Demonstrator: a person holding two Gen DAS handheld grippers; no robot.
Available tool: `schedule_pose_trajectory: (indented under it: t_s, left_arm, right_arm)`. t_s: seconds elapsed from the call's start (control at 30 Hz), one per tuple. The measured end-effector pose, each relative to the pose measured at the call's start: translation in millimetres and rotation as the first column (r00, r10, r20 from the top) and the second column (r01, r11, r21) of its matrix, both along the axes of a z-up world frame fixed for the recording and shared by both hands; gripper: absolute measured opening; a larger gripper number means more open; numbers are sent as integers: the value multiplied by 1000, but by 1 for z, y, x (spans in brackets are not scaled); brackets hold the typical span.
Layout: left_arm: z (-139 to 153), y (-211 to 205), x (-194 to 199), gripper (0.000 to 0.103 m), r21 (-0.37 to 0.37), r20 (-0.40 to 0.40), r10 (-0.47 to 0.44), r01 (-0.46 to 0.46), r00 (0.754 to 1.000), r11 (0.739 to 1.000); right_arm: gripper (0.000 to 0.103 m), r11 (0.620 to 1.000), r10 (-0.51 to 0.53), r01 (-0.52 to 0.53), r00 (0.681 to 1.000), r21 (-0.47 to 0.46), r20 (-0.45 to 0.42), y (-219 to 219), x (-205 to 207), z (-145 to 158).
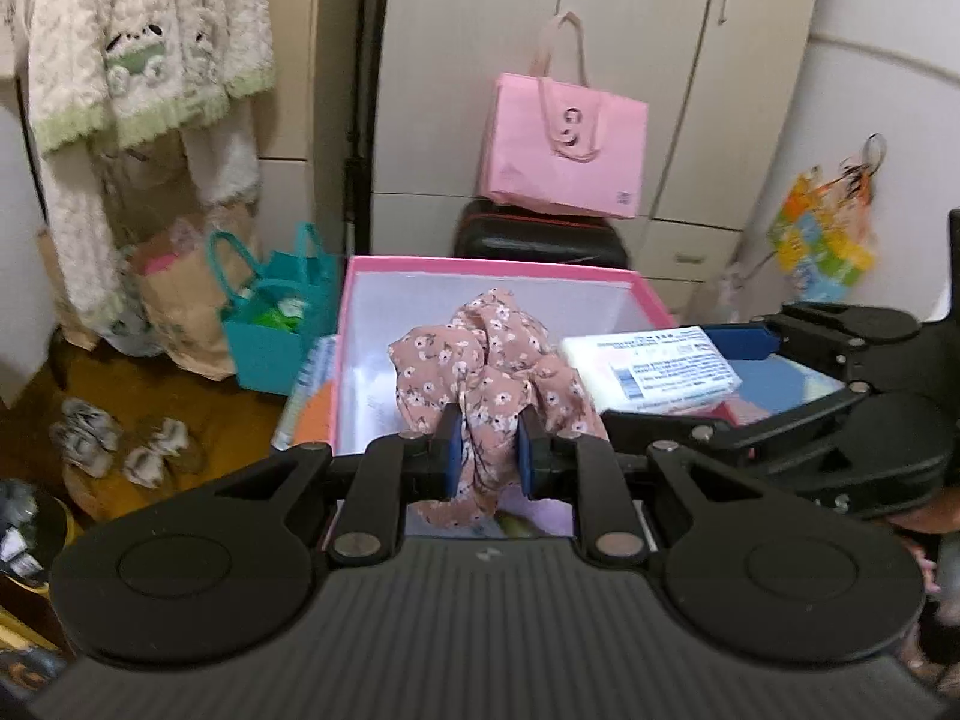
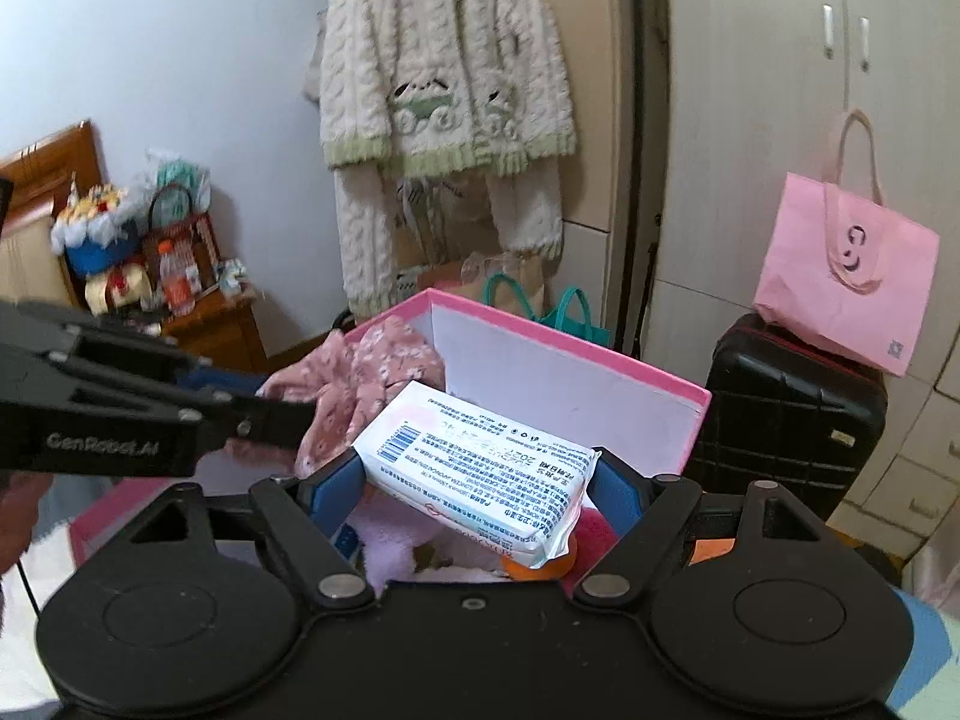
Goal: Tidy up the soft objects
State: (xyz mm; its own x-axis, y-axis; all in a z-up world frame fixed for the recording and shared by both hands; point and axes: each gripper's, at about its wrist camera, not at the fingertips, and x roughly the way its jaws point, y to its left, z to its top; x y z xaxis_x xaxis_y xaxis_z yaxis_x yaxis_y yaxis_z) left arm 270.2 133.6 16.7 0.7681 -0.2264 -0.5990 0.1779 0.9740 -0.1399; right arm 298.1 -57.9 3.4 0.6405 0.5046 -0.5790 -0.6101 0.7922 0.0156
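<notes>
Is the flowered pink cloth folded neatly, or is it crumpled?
Crumpled. The cloth bunches in loose, uneven folds over the pink box, pinched by the left claw; no flat edges or layers show.

A lived-in bedroom at home. Ahead of the grippers stands a pale wardrobe (image 1: pixel 600 60), a black suitcase (image 2: pixel 786 414) at its foot with a pink tote bag (image 1: pixel 564 144) on top. Up to the left hangs a cream knitted cardigan (image 2: pixel 444 72); slippers (image 1: pixel 120 444) lie on the floor.
</notes>
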Motion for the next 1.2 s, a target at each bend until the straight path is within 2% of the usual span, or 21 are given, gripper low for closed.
schedule_pose_trajectory:
  t_s: [0.1,0.27,0.5,0.53,0.6,0.9,1.03,1.2]
  left_arm:
    - [-4,-2,6,17,13,-24,4,-4,1000,1000]
    - [-9,-11,8,20,78,-24,12,-10,1000,997]
    - [-12,-17,2,32,125,-20,20,-17,1000,992]
    - [-11,-18,0,37,134,-13,29,-27,999,991]
    - [-9,-18,-6,45,126,4,38,-38,999,991]
    - [5,-16,-52,65,44,76,49,-52,996,998]
    - [15,-17,-78,72,11,119,34,-36,992,999]
    - [28,-27,-102,74,29,158,12,-17,987,999]
  right_arm:
    - [85,999,10,-11,1000,-33,-8,5,7,-5]
    - [85,997,32,-33,999,-73,-16,7,10,-13]
    - [86,999,19,-19,1000,-33,17,-8,-2,-3]
    - [86,1000,15,-14,1000,-25,25,-10,-5,-1]
    - [86,1000,8,-8,999,-9,36,-15,-13,2]
    - [87,996,-58,53,997,78,53,-42,-51,9]
    - [87,993,-79,74,995,96,53,-50,-66,10]
    - [87,990,-108,99,991,102,76,-55,-88,17]
